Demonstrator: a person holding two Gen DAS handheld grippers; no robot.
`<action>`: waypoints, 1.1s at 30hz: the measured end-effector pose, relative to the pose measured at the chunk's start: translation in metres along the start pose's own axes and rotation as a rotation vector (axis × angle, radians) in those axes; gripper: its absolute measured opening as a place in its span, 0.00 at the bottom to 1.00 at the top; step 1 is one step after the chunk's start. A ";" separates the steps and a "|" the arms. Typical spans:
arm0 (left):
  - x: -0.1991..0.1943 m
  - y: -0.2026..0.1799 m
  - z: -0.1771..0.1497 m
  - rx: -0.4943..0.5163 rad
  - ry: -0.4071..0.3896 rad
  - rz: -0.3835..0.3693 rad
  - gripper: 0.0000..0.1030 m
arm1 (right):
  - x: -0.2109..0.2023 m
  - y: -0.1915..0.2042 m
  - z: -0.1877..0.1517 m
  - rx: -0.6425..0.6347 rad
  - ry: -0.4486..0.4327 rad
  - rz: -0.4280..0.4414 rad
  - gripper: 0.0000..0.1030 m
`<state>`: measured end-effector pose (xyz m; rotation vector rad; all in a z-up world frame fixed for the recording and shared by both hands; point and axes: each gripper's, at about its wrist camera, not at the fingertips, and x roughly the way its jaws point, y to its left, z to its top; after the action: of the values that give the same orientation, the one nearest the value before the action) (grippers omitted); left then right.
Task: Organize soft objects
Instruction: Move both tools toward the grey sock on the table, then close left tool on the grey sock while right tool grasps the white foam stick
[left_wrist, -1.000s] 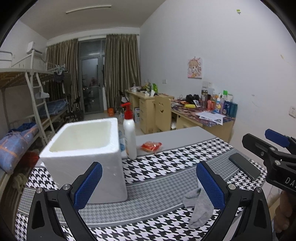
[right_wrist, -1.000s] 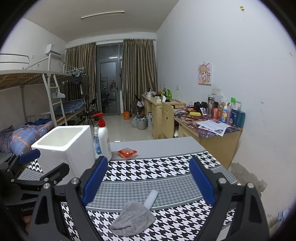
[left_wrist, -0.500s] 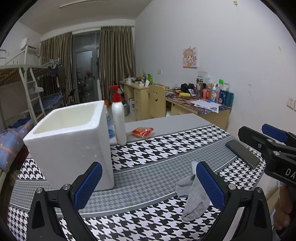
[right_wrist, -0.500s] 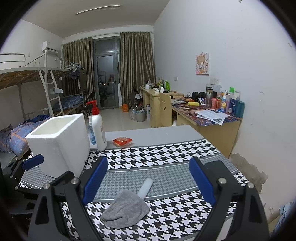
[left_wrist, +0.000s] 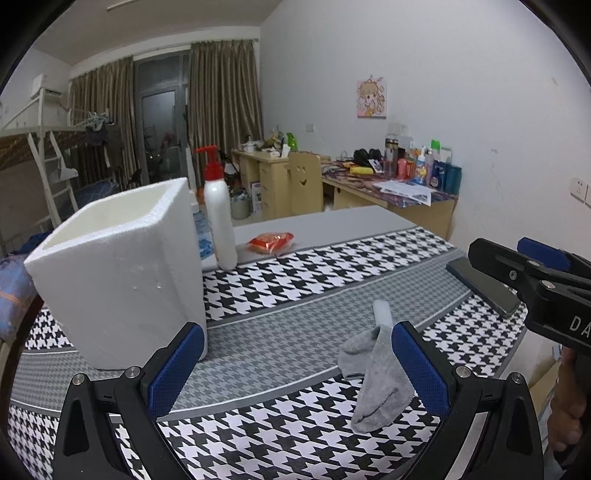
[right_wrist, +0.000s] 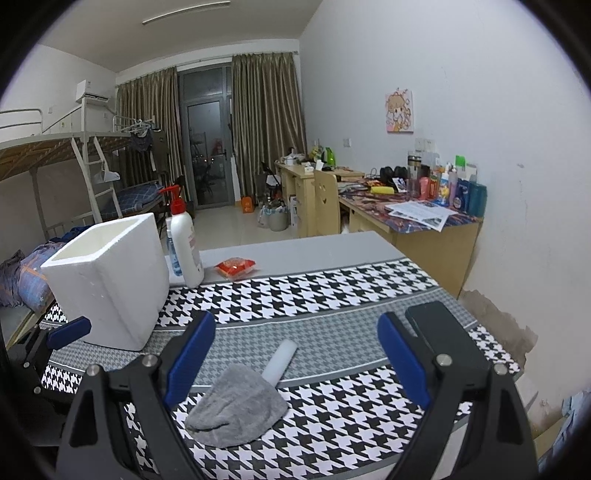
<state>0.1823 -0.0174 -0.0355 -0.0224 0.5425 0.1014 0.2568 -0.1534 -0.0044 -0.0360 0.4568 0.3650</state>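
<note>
Far left on the desk, on the houndstooth cloth, stands a white foam box, open top, upright. Just behind its right corner: a white pump bottle w/ red top, a smaller blue-labelled bottle tucked btwn the two. Right of the pump bottle, on the bare grey part of the desk, an orange snack packet.

Left gripper hovers low over the cloth, jaws wide apart, nothing btwn them; its right blue pad sits in front of the grey sock. Sock lies crumpled mid-cloth, near the front edge, w/ a pale tube-like piece sticking out toward the back; can't tell if it's the sock's cuff or a separate thing.

Right gripper is also spread wide, empty, sock on the cloth below the gap, no pad touching it. Further right, a dark phone lies flat near the cloth's right edge.
</note>
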 end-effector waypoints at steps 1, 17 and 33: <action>0.003 -0.002 -0.001 0.005 0.006 -0.005 0.99 | 0.001 -0.001 -0.001 0.002 0.005 0.002 0.90; 0.030 -0.024 -0.018 0.051 0.106 -0.039 0.98 | 0.024 -0.015 -0.018 0.017 0.104 -0.018 0.90; 0.061 -0.036 -0.032 0.068 0.226 -0.079 0.78 | 0.043 -0.025 -0.027 0.026 0.166 -0.014 0.90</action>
<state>0.2217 -0.0490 -0.0948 0.0115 0.7700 0.0024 0.2902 -0.1652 -0.0490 -0.0440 0.6249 0.3435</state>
